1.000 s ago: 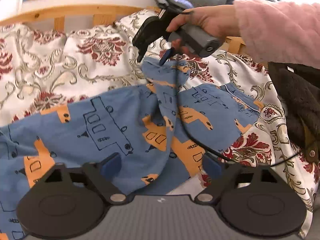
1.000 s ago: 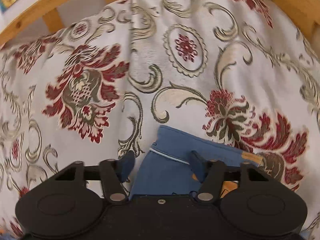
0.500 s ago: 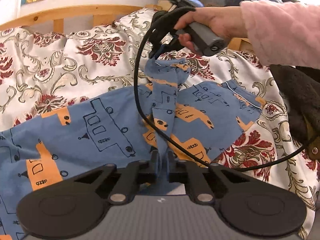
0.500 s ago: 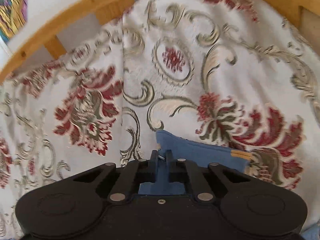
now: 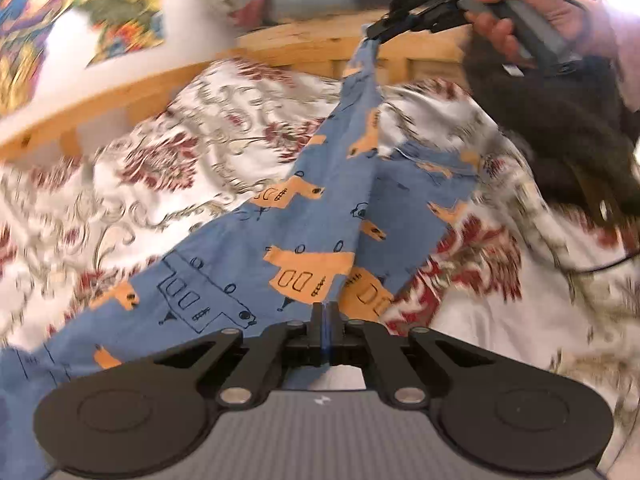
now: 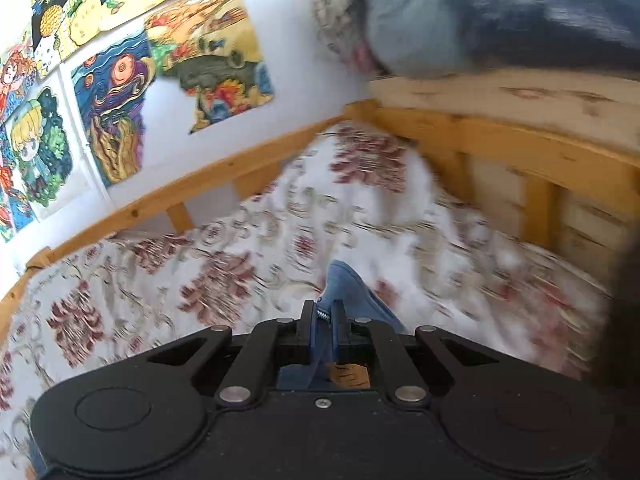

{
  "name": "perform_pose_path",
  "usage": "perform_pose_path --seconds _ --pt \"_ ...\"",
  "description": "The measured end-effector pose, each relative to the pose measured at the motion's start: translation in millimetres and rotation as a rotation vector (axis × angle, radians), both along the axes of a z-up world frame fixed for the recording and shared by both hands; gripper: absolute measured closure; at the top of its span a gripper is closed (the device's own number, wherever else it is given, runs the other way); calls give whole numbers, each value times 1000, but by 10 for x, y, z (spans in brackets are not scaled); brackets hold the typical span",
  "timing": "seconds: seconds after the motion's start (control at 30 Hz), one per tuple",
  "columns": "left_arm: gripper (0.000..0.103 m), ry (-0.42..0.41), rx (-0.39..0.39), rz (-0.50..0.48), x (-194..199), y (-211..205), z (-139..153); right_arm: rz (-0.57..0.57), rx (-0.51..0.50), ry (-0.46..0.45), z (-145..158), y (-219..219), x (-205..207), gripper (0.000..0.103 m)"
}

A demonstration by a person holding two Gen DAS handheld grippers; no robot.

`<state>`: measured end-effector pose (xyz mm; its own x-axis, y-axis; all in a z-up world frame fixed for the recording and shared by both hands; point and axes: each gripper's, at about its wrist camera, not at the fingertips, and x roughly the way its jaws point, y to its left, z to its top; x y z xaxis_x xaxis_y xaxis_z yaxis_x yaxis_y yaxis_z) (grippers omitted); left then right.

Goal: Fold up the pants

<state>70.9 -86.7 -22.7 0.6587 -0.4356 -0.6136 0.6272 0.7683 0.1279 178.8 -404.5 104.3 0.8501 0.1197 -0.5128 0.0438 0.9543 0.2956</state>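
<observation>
Drawings [image 6: 120, 92] pinned on the wall at far left, above a wooden bed rail [image 6: 200, 188]. Floral bedspread [image 5: 168, 168] across the bed, blurred. Blue pants [image 5: 248, 264] with orange print draped over it from near left, rising to the far right. Left gripper [image 5: 326, 320] at near centre, jaws clenched on a pants edge. Right gripper [image 5: 378, 34] at far right, raised above the bed, jaws clamped on a pants corner, fabric pulled taut between the two. Hand [image 5: 520, 12] around its grey handle. Dark fuzzy garment [image 5: 560, 128] just below.
</observation>
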Motion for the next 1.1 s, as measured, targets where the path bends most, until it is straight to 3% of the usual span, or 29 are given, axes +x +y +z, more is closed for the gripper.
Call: perform_pose_path --seconds 0.27,0.5,0.63,0.67,0.73,0.8,0.87,1.1 --pt "103 1 143 -81 -68 -152 -45 -199 138 132 -970 -479 -661 97" --pt "102 6 161 -84 49 -225 23 -135 79 65 -1079 -346 -757 96" --pt "93 7 185 -47 166 -310 -14 -143 119 63 -1123 -419 -731 96" --pt "88 12 189 -47 186 -321 -19 -138 122 60 -1124 -428 -725 95" --pt "68 17 206 -64 196 -336 -38 -128 116 57 -1128 -424 -725 95" --pt "66 9 232 -80 176 -356 -76 -125 113 57 -1131 -408 -724 95" --pt "66 4 260 -79 187 -377 -118 -124 119 53 -1132 -413 -719 95" --pt "97 42 263 -66 268 -377 -90 -117 121 43 -1134 -415 -720 95"
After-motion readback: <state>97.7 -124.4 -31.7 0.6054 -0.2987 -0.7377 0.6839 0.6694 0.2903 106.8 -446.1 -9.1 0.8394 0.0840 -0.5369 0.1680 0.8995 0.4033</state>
